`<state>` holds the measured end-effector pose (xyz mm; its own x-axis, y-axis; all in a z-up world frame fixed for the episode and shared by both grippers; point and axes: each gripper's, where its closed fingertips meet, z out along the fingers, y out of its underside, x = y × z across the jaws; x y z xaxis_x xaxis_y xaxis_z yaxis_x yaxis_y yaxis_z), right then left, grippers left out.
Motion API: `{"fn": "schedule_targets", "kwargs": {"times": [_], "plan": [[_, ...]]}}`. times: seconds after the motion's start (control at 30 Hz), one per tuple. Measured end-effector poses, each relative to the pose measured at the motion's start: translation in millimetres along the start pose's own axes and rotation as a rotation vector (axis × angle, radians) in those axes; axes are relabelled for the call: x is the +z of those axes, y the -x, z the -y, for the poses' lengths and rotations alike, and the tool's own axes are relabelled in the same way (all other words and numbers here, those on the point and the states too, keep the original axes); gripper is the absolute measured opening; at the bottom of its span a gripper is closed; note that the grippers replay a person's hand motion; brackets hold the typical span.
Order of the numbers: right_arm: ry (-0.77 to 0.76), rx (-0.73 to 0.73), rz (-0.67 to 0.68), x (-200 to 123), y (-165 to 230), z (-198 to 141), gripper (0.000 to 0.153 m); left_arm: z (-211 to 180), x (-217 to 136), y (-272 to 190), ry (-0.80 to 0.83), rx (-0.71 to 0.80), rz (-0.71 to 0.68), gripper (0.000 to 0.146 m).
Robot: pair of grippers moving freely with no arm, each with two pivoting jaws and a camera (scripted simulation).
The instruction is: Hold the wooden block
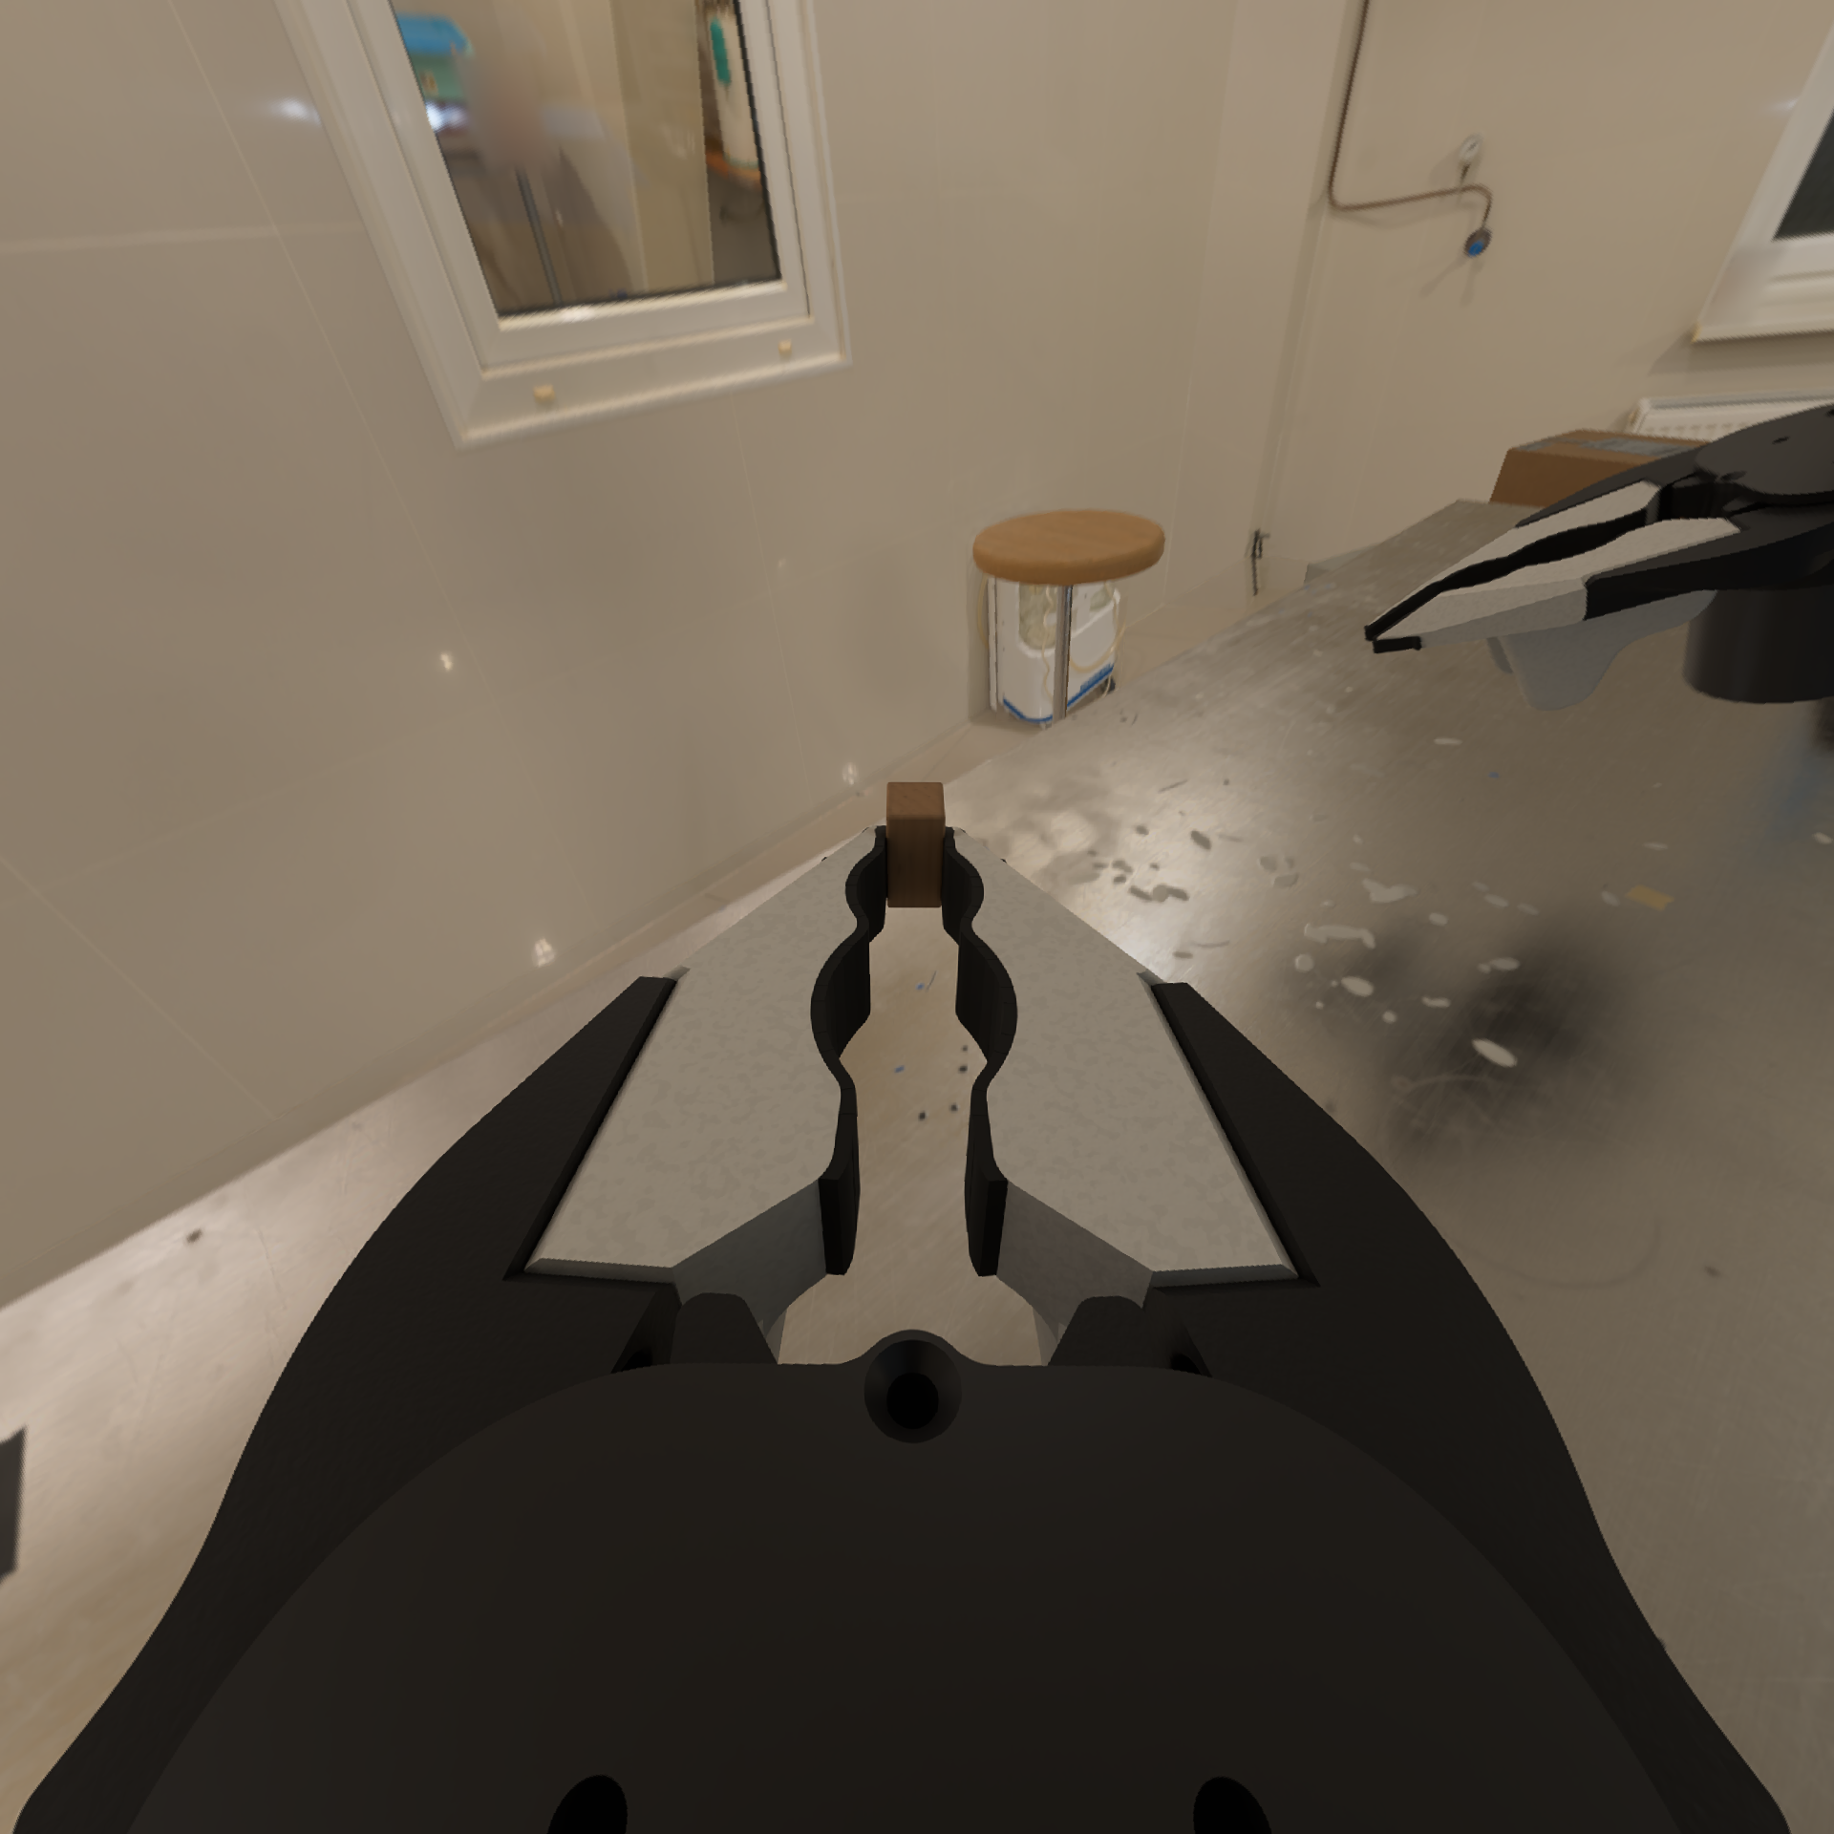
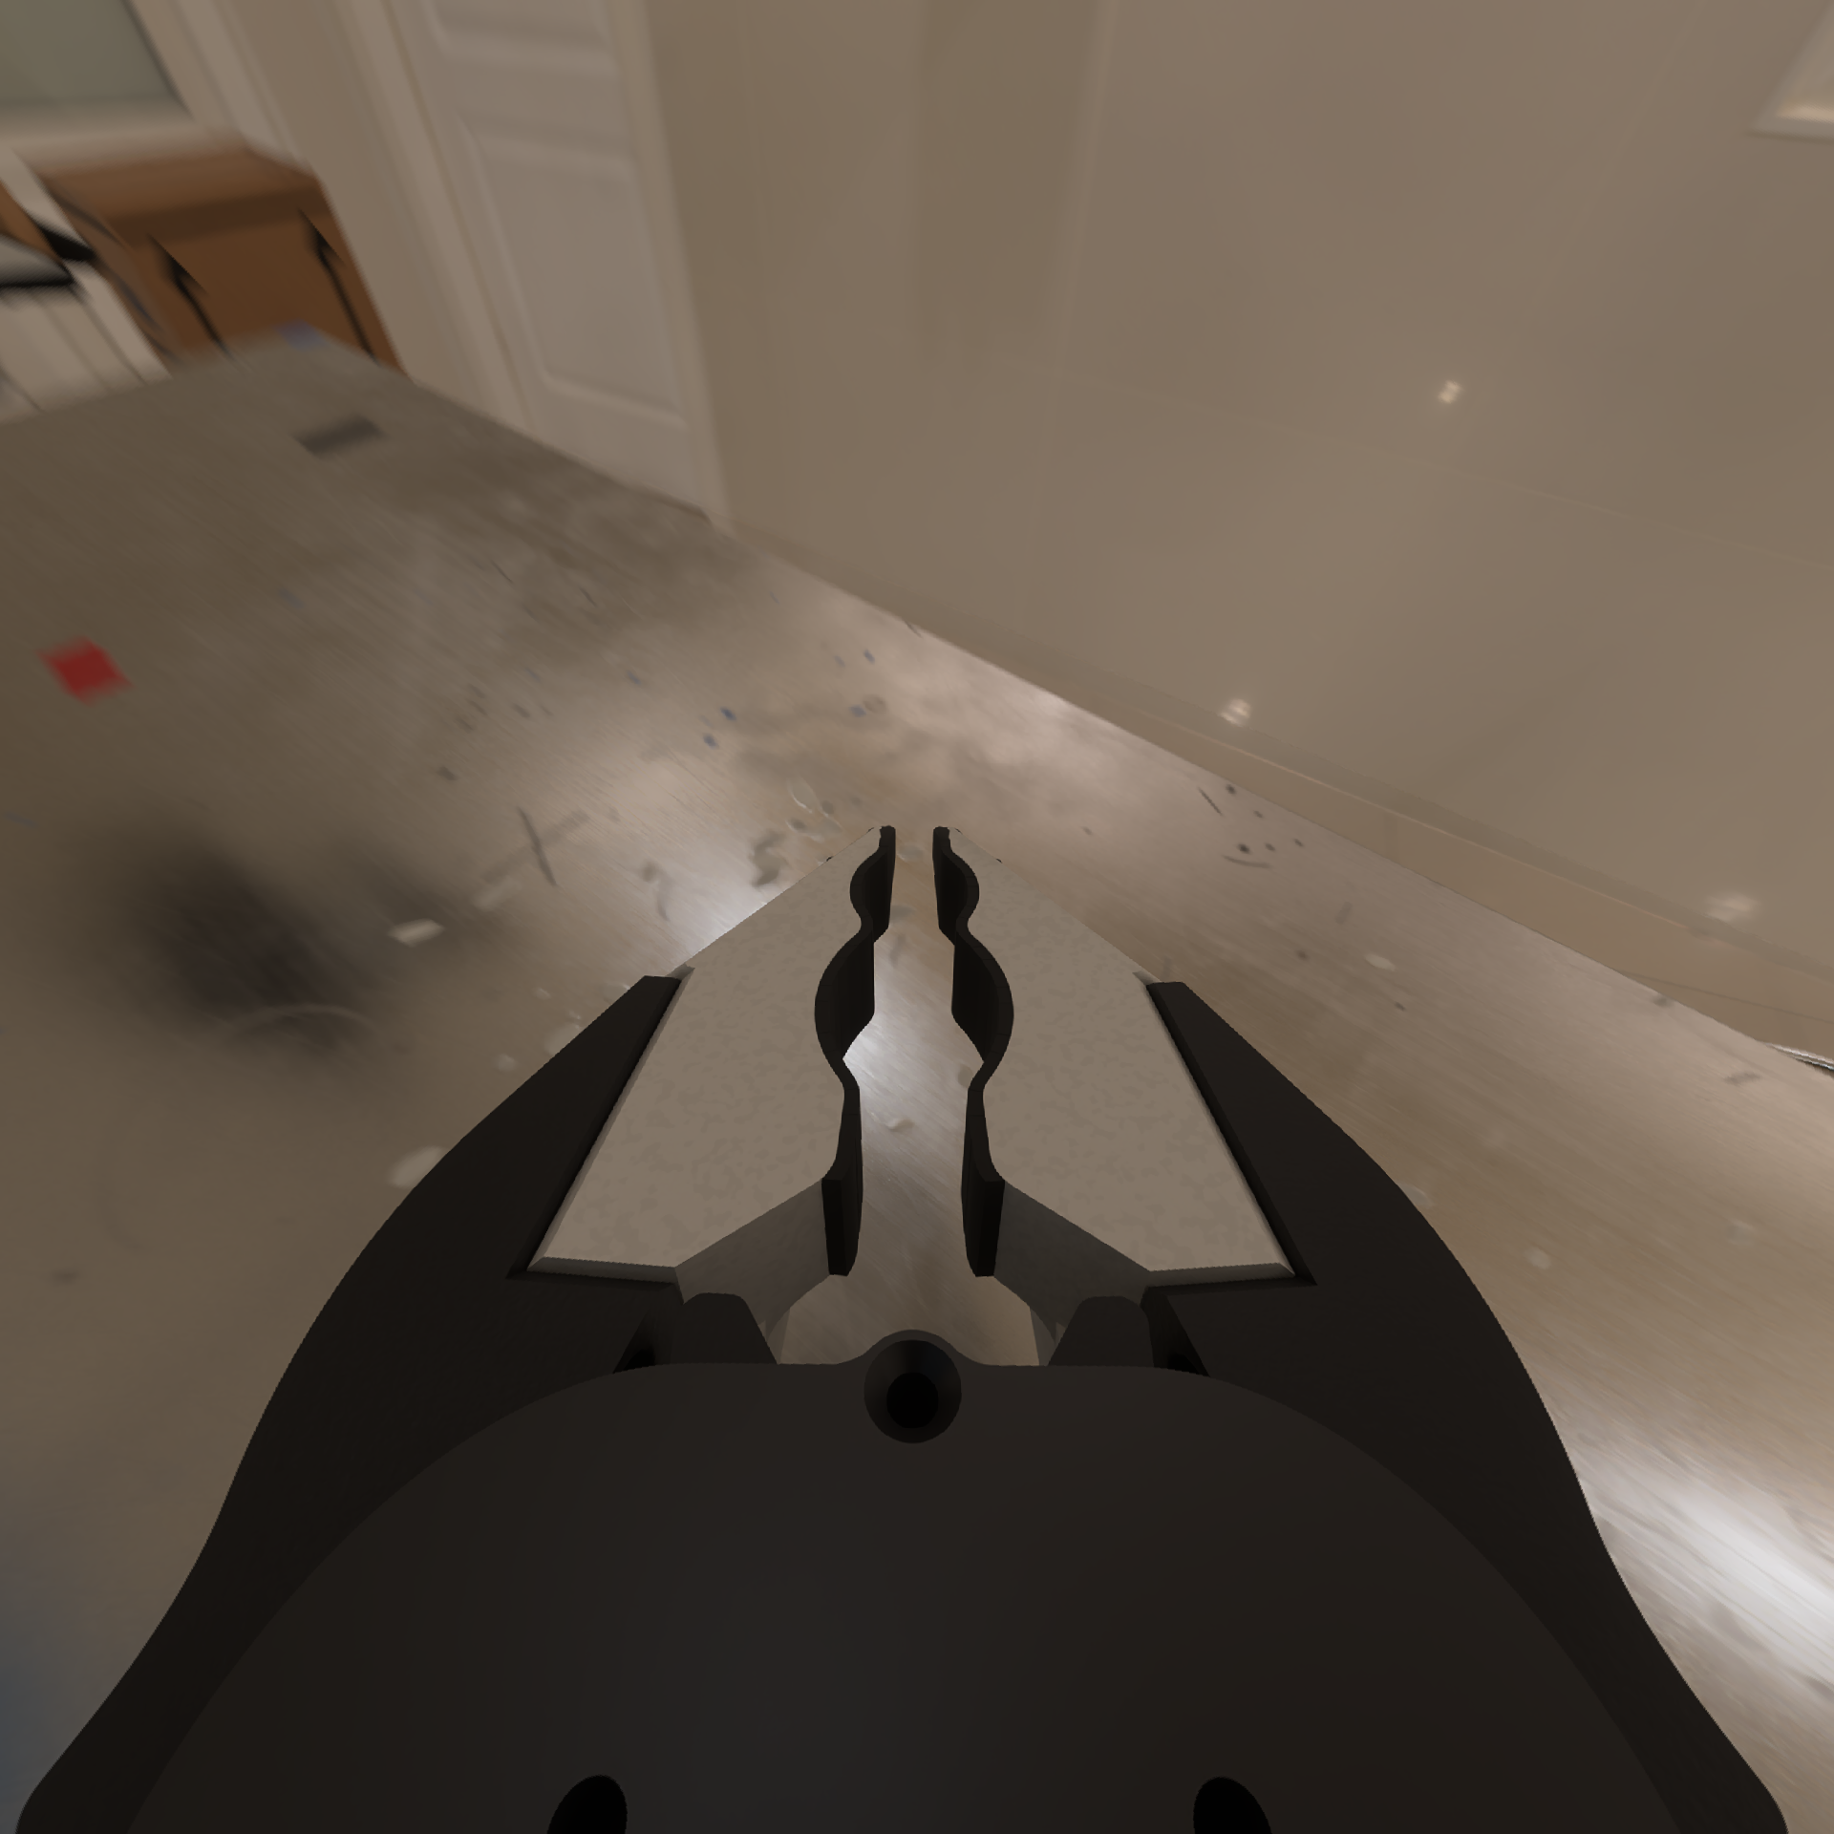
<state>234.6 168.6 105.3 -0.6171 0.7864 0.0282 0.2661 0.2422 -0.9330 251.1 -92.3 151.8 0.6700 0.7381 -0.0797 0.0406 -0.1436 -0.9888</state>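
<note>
Left tool (image 1: 914,851) is clamped on the wooden block (image 1: 914,844) at its fingertips, lifted clear above the table (image 1: 1290,893). Right tool (image 2: 913,839) hangs well apart at far right, empty, tips nearly together. Step: holding. Next: probably just keep the squeeze steady, no tilt.

the right hand-held gripper (image 2: 914,839) hangs empty over the speckled grey floor (image 2: 615,734), fingertips slightly apart.
</note>
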Motion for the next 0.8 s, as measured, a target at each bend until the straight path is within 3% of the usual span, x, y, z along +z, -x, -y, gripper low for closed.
{"fn": "schedule_targets", "kwargs": {"times": [0.1, 0.3, 0.8], "plan": [[0.113, -0.088, -0.1, 9.8, -8.3, -20.5, 0.008, -18.9, 7.9, 1.3, 0.057, -0.02, -0.015, 0.009], [0.218, -0.087, -0.16, 19.5, -22.5, -44.5, 0.008, -35.1, 15.7, -4.5, 0.112, 0.006, -0.051, 0.009], [0.204, -0.076, -0.136, 21.5, -26.3, -46.6, 0.008, -29.0, 9.2, 6.8, 0.09, -0.026, -0.038, 0.009]]}}
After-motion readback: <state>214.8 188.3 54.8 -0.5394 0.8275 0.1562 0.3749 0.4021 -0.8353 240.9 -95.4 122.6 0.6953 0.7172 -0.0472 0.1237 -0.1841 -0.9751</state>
